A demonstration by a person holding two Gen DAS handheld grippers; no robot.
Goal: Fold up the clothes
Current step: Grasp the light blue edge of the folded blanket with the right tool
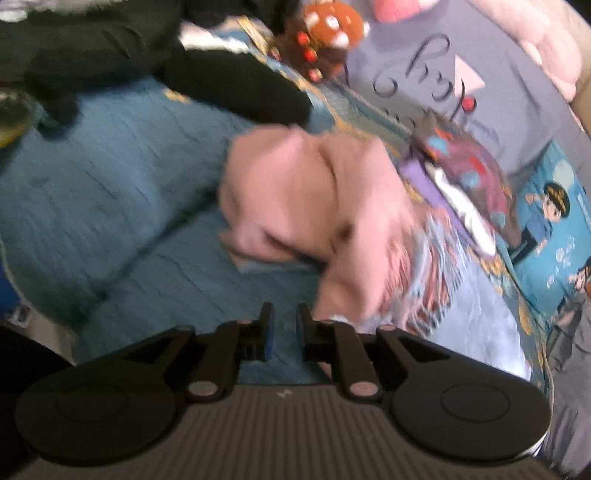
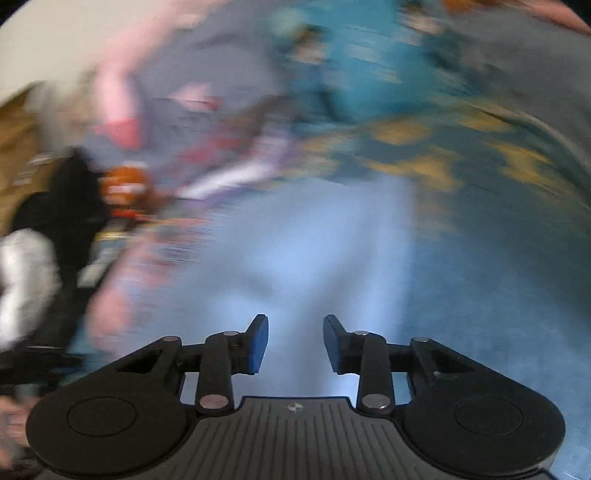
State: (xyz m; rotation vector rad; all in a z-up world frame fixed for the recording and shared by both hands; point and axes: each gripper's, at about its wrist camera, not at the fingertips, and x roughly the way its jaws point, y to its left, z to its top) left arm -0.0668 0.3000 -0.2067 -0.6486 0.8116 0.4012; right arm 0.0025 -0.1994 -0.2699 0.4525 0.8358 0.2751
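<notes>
Pink garment (image 1: 310, 206) lies bunched on the teal bed cover (image 1: 110, 192), centre of the left wrist view, about 12 o'clock from the left gripper (image 1: 285, 332). It looks doubled over into a rough lump with creases, not a flat neat fold; one flap runs down toward 1 o'clock of the fingers, with a fringed pale-blue-and-pink edge (image 1: 424, 266) beside it. Hard to say whether the fringe belongs to the same piece, too blurred.

Left gripper: fingers slightly apart, narrow gap, nothing between them; the pink cloth sits just beyond the right-hand fingertip, and I cannot tell if it touches. Right gripper (image 2: 295, 343): fingers spread clearly wider, empty, hanging over a pale blue cloth (image 2: 295, 258). Right wrist view is heavily motion-smeared, so little else reads there.

Clutter around: black garment (image 1: 229, 88) at 11 o'clock, grey printed shirt (image 1: 461, 92) at 1 o'clock, brown spotted plush toy (image 1: 332, 22) at 12 o'clock, multicoloured patterned piece (image 1: 465, 173) at 2 o'clock.

Progress judgement: early to middle. Both grippers hold nothing, which reads as between grasps. Pink piece at best half folded and needs squaring; black and grey items look unfolded and untouched. No finished stack visible. Most of the work is left.
</notes>
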